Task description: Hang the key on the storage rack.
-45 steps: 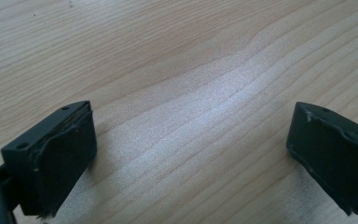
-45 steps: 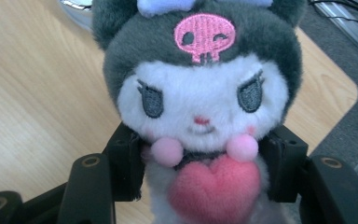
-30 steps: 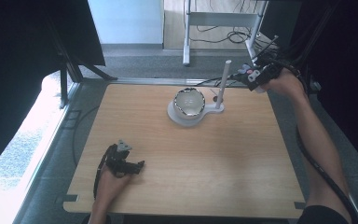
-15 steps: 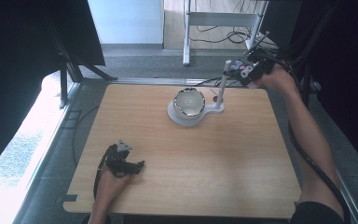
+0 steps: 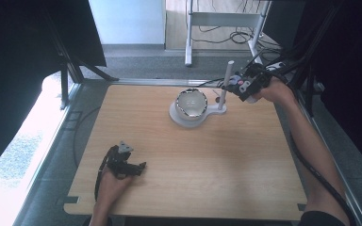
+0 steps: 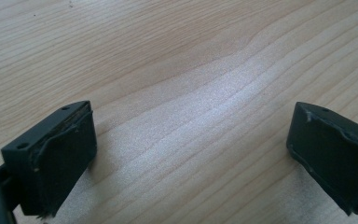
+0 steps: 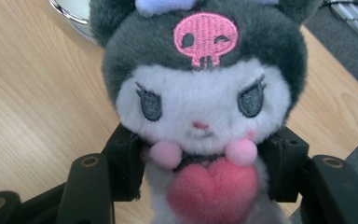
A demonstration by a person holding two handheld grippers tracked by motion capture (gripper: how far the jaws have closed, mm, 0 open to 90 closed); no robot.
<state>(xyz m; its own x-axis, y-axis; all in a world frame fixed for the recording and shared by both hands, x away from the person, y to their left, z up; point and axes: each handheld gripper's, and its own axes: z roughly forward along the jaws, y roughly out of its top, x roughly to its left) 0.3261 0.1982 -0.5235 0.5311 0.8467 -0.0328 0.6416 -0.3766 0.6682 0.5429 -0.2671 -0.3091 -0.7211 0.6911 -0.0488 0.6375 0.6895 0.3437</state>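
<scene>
A plush toy (image 7: 200, 107) with a dark grey hood, a pink skull patch, a white face and a pink heart on its chest is clamped at the body between my right gripper's (image 7: 205, 163) jaws. In the high view, the right gripper (image 5: 238, 84) hangs above the table's far right, right beside a white post (image 5: 226, 80). The toy (image 5: 236, 83) is just a small dark shape at its tip there. Near the front left my left gripper (image 5: 140, 165) rests on the wooden table (image 5: 245, 169). The left gripper (image 6: 191, 149) is open, with bare wood between its jaws.
A white base (image 5: 179, 118) at the table's far middle carries a round bowl (image 5: 192, 103) with a dark patterned rim, and the post stands on its right lobe. A cable trails from the right gripper over the far right edge. Dark curtains flank the table.
My right gripper has carried the plush toy leftwards and a little lower, from beyond the table's far right corner to just beside the white post. The left gripper has stayed put.
</scene>
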